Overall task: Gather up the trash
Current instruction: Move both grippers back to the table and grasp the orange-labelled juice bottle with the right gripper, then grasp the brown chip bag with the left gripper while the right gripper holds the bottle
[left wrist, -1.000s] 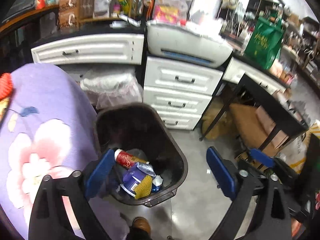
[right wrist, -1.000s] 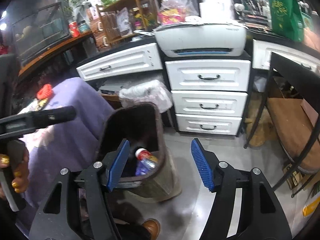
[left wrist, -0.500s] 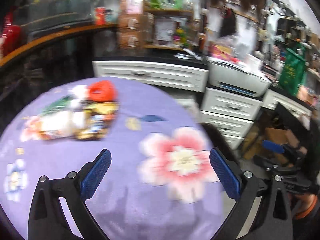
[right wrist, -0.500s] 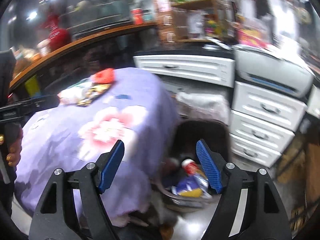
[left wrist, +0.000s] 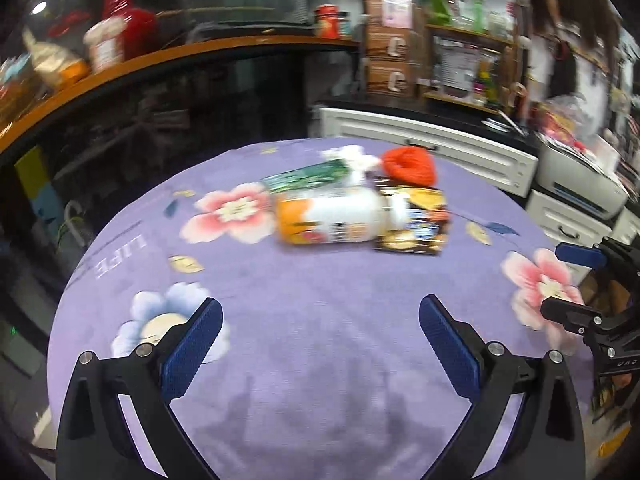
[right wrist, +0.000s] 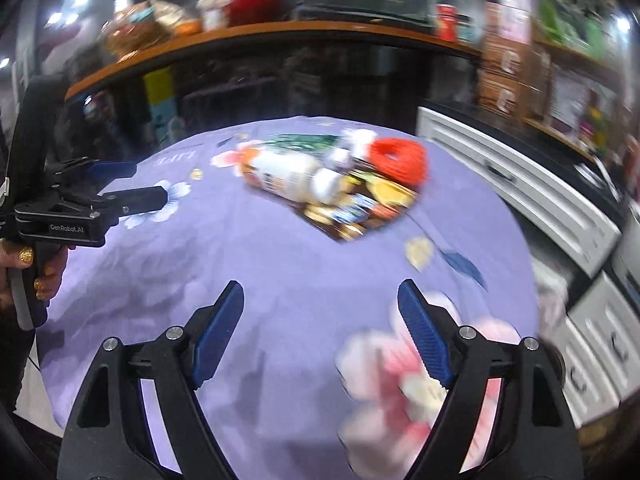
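A pile of trash lies at the far side of a round table with a purple flowered cloth (left wrist: 320, 320): a white and orange bottle (left wrist: 332, 220) on its side, a dark snack wrapper (left wrist: 416, 220), a green packet (left wrist: 308, 178), a red mesh ball (left wrist: 410, 166). The same bottle (right wrist: 288, 174) and red mesh ball (right wrist: 398, 158) show in the right wrist view. My left gripper (left wrist: 320, 340) hovers open over the near cloth, nothing between its pads. My right gripper (right wrist: 320, 332) is empty too, its jaws opening, well short of the pile.
White drawers (left wrist: 432, 148) and a printer (left wrist: 580, 184) stand right of the table. A dark glass counter with an orange top (left wrist: 160, 56) runs behind it. A hand (right wrist: 24, 264) holds the left gripper's handle at the left edge of the right wrist view.
Both grippers swung left from over the trash bin beside the table to above the table, so the pile is now ahead. The right jaws have widened.
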Tool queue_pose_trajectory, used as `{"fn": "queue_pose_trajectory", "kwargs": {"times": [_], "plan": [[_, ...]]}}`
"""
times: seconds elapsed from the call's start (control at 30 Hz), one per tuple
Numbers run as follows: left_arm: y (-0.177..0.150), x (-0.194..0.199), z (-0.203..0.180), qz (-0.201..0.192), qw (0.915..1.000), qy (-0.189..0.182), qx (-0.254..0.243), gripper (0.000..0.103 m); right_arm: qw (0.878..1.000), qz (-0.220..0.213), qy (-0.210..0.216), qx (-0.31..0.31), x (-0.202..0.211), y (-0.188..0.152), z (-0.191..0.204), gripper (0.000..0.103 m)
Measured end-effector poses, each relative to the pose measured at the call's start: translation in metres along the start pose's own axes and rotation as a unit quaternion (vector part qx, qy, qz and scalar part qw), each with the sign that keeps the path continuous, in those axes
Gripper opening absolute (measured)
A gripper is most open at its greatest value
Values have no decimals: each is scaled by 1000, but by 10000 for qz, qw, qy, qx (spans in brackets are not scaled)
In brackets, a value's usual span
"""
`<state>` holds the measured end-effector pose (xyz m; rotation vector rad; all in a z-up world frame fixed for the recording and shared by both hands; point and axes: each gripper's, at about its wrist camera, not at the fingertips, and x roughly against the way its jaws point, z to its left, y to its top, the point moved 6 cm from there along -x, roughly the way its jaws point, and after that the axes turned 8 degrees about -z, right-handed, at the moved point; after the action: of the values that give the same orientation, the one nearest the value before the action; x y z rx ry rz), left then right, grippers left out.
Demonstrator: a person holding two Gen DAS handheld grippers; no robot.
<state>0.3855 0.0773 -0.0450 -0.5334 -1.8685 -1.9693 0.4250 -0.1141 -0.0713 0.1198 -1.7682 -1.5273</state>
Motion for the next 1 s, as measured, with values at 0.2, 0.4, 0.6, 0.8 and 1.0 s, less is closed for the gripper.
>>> {"fn": "queue_pose_trajectory", "kwargs": {"times": [0.2, 0.4, 0.6, 0.8, 1.0], "plan": [[-5, -3, 44, 26, 9994, 103, 315, 97, 9966, 254, 396, 679, -52, 36, 36, 79], [-7, -10, 62, 38, 9978, -55, 656, 97, 9860, 531, 523, 1489, -104, 68, 60, 79], [-12, -17, 64, 100, 9984, -95, 551, 97, 9633, 992, 393, 2462, -151, 80, 74, 79], [-15, -17, 63, 130, 9979, -229, 596, 97, 9355, 1453, 241, 3212, -192, 79, 81, 79], [-18, -21, 59, 199, 9980, -298, 515, 98, 9123, 1704, -74, 3723, -224, 75, 74, 75]]}}
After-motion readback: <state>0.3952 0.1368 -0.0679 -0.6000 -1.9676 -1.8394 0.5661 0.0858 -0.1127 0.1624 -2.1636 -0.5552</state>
